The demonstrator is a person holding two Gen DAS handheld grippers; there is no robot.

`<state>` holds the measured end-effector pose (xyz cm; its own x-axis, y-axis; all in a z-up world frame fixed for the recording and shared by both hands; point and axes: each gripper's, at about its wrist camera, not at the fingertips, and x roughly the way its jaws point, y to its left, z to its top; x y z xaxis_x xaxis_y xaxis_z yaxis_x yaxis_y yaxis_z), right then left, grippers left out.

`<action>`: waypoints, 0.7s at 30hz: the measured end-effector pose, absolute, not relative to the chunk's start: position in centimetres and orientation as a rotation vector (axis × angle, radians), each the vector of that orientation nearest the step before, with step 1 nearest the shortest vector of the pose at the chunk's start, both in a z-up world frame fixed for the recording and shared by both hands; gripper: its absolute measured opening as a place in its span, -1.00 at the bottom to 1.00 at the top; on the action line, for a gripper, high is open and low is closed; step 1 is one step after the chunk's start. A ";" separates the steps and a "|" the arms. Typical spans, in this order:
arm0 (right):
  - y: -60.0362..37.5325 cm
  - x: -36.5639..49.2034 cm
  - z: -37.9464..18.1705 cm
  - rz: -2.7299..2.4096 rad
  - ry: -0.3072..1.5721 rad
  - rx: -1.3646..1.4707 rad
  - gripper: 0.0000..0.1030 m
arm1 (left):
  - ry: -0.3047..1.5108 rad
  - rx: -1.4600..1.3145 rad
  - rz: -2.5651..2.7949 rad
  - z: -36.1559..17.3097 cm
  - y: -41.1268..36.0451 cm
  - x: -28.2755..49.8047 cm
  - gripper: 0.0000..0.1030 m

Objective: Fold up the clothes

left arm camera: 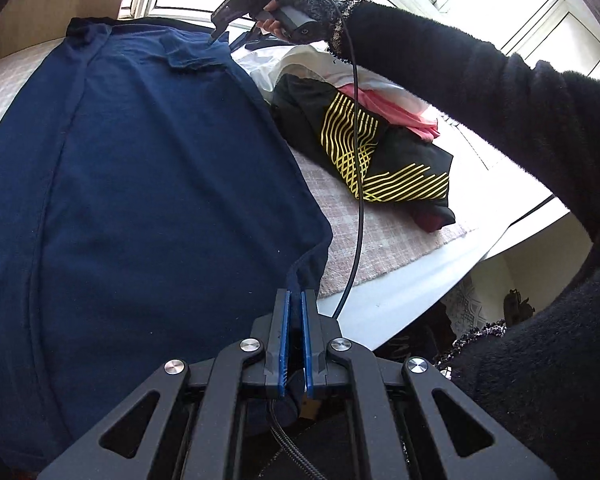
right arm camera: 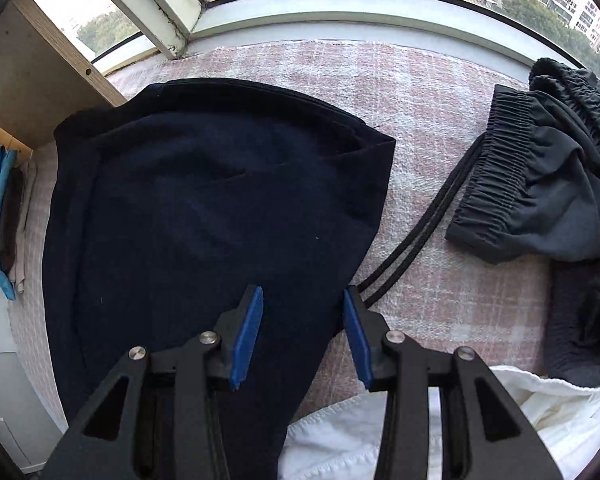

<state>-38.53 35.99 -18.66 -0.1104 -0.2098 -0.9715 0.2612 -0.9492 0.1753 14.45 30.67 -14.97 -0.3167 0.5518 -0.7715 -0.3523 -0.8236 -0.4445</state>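
A navy blue T-shirt (left arm camera: 152, 184) lies spread on the pink checked cloth (left arm camera: 384, 236) that covers the table. My left gripper (left arm camera: 297, 295) is shut on the shirt's near corner, and the hem runs up out of its blue pads. In the left wrist view a gloved hand holds my right gripper (left arm camera: 215, 37) pointing down at the shirt's far edge. In the right wrist view the right gripper (right arm camera: 304, 304) stands with its jaws apart over the edge of the navy T-shirt (right arm camera: 204, 208). The fabric lies below the fingers and the pads do not press on it.
A black garment with yellow lines (left arm camera: 364, 160) and a pink one (left arm camera: 392, 110) are piled to the right. Dark grey elastic-waist shorts (right arm camera: 540, 196) with black drawstrings (right arm camera: 412, 248) lie near a white garment (right arm camera: 340, 436). The window frame (right arm camera: 168, 20) borders the far side.
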 end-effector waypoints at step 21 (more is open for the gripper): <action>23.0 -38.5 -12.3 -2.158 0.049 1.716 -0.89 | -0.494 -1.352 2.397 -13.6 22.1 18.3 -0.90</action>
<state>-38.47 23.02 -12.26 -0.1808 -0.2722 -0.9451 0.3150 -0.9263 0.2066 18.33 22.07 -13.58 -0.4870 0.4562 -0.7448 -0.1245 -0.8803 -0.4577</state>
